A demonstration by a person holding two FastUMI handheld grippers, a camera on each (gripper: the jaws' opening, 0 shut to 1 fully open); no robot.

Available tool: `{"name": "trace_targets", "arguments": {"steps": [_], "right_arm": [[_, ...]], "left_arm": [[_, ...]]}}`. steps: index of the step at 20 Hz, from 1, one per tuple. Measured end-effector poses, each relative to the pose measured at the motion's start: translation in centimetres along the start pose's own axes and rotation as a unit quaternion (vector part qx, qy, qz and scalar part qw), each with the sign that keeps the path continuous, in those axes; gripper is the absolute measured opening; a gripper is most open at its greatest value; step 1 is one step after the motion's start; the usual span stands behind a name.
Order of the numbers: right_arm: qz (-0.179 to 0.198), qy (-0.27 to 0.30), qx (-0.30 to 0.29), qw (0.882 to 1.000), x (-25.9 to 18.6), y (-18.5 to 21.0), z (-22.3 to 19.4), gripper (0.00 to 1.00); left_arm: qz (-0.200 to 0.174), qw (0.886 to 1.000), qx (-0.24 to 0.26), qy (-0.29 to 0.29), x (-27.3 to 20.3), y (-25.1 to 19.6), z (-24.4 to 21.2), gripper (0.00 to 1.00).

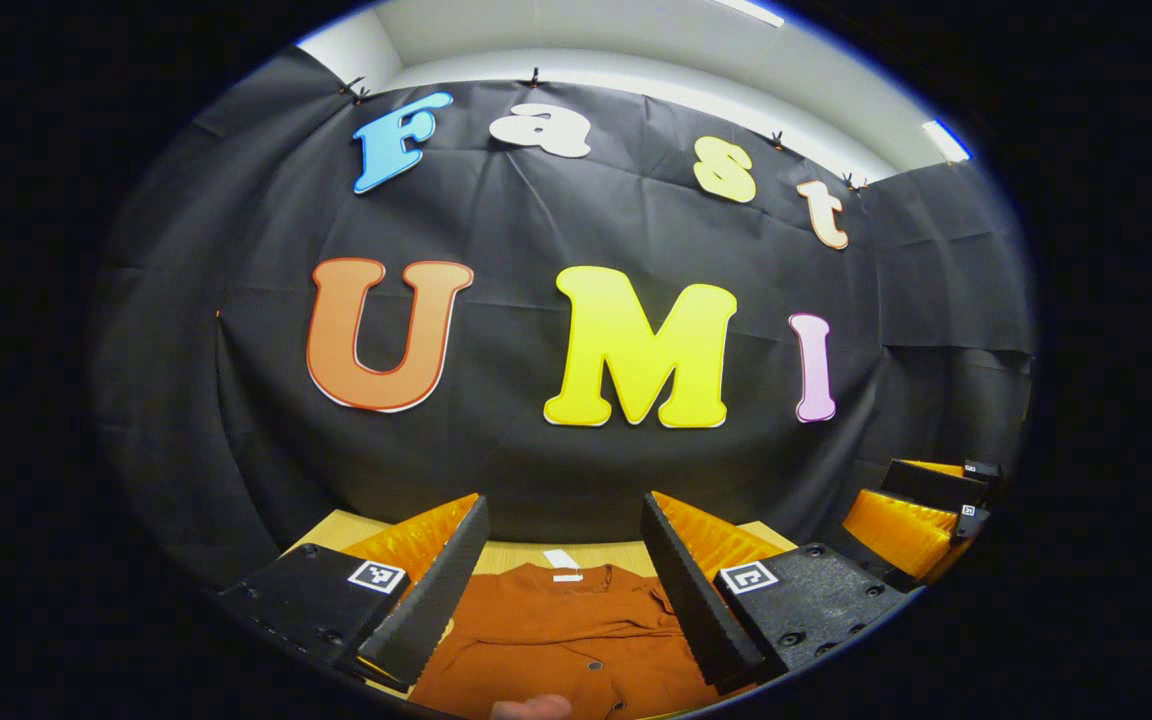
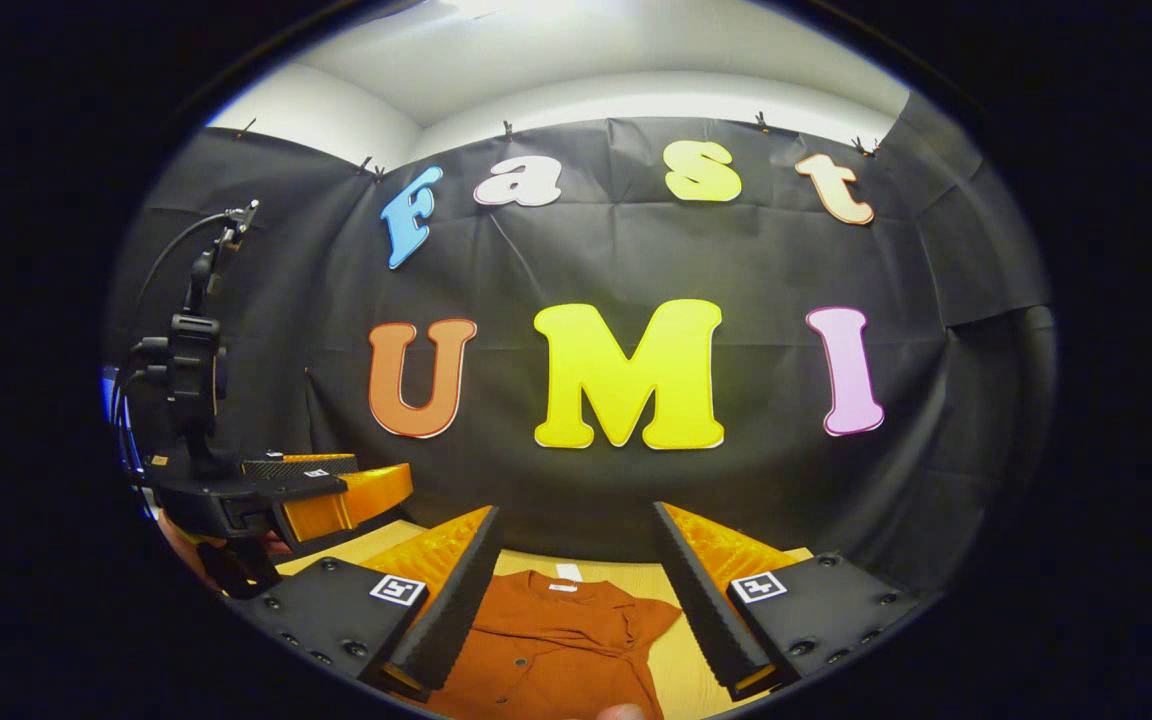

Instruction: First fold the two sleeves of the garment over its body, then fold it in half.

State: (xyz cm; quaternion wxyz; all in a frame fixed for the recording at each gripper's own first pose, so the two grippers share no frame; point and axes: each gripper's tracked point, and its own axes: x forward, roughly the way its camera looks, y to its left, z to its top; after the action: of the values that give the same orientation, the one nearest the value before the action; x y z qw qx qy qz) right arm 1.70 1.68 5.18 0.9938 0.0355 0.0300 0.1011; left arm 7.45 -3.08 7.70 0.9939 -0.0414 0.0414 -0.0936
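Garment (image 2: 556, 640) unobstructed between spread fingers (image 2: 451, 590); wall (image 2: 766, 270) behind.

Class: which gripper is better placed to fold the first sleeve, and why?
Probably the right gripper: open, with the garment's sleeve lying between its fingers. The left gripper frames the collar.

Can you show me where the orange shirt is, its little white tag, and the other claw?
Shirt (image 2: 546, 650): right gripper view, on its chest.
White tag (image 1: 563, 561): left gripper view, at the collar.
Left claw (image 2: 336, 500): right gripper view, between its fingertips.
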Motion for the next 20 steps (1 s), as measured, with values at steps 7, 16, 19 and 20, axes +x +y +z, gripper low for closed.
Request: {"name": "trace_targets", "arguments": {"steps": [7,16,19,20], "right_arm": [[-0.004,0.116,0.003,0.993,-2.7,-3.8,-8.2,0.95],[-0.016,0.311,0.03,0.95,-11.4,-8.6,-23.4,0.95],[-0.024,0.368,0.028,0.929,-14.0,-10.1,-28.1,0.95],[-0.029,0.38,0.03,0.924,-14.6,-10.6,-29.4,0.94]], "left_arm": [[-0.015,0.989,0.013,0.149,-4.1,4.9,-10.9,0.98],[-0.032,0.92,-0.012,0.391,-17.2,11.5,-29.6,0.99],[-0.011,0.896,-0.043,0.443,-20.3,14.4,-34.1,0.99],[-0.003,0.889,-0.057,0.454,-20.9,15.1,-35.1,0.99]]}}
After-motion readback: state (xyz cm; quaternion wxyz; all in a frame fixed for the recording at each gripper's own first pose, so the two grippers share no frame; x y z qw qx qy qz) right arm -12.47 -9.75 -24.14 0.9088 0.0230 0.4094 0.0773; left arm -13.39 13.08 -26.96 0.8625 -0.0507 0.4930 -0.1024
